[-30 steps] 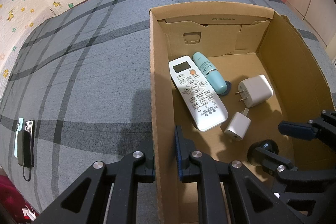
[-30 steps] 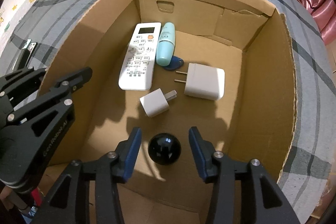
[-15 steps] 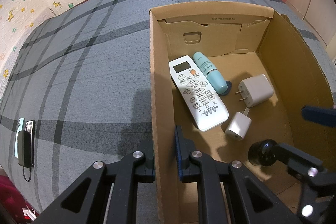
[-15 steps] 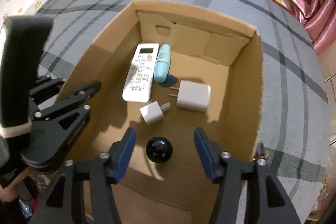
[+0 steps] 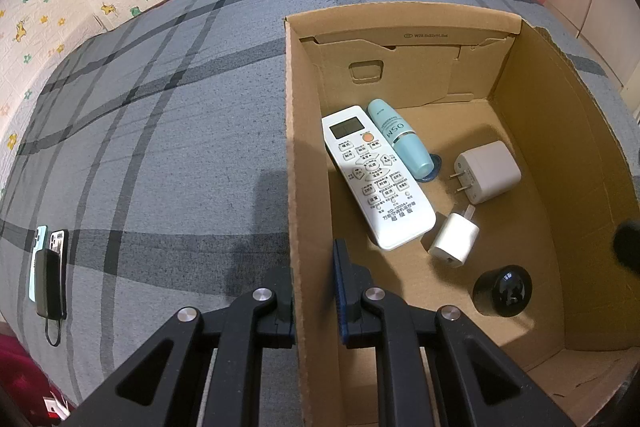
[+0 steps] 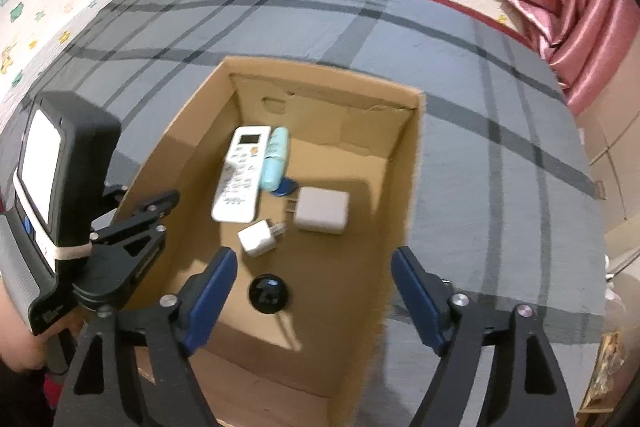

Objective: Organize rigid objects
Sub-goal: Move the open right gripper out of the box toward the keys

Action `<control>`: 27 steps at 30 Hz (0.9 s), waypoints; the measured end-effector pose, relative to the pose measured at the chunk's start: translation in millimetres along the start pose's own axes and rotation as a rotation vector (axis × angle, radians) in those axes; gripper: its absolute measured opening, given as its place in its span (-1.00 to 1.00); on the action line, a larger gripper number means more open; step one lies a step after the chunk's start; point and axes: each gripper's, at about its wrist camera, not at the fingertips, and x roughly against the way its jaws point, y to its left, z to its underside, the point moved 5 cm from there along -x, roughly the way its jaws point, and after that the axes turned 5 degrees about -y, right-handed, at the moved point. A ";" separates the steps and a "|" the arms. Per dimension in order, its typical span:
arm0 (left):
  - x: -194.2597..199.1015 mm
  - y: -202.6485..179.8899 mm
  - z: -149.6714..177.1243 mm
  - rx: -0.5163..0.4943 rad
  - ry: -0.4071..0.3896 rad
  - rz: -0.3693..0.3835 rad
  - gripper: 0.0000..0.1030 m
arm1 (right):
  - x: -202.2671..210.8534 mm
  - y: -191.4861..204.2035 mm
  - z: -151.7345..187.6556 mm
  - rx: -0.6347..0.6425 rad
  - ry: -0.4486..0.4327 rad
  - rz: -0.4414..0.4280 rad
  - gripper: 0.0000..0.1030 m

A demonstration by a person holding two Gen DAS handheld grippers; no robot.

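The left claw is closed down on the left wall of the cardboard box, 1 finger outside and 1 inside, the wall pinched between the pads. The right claw hangs high above the box, its 2 blue-padded fingers spread wide and holding nothing.

Your left gripper is matte black plastic: angular open-frame arms with triangular cut-outs, a round silver screw at each joint, blue pads on the inner faces of the fingers. Your right gripper has the same black frame, silver screws and longer blue pads. From the right wrist view the left unit carries a black block with a white panel, a white band round it, faint lettering; bare skin shows at its handle.
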 end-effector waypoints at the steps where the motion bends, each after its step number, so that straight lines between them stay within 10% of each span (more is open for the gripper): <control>1: 0.0 0.1 0.1 0.000 0.000 0.000 -0.72 | 2.1 -3.3 -0.6 -0.002 -0.006 0.008 0.67; 6: 0.1 0.1 -0.3 0.000 0.001 0.000 -0.72 | 14.2 -23.3 -3.8 -0.033 -0.034 0.025 0.99; 27: -0.5 2.1 -0.9 0.003 0.002 0.005 -0.72 | 5.8 -117.6 30.4 -0.164 -0.014 0.113 0.99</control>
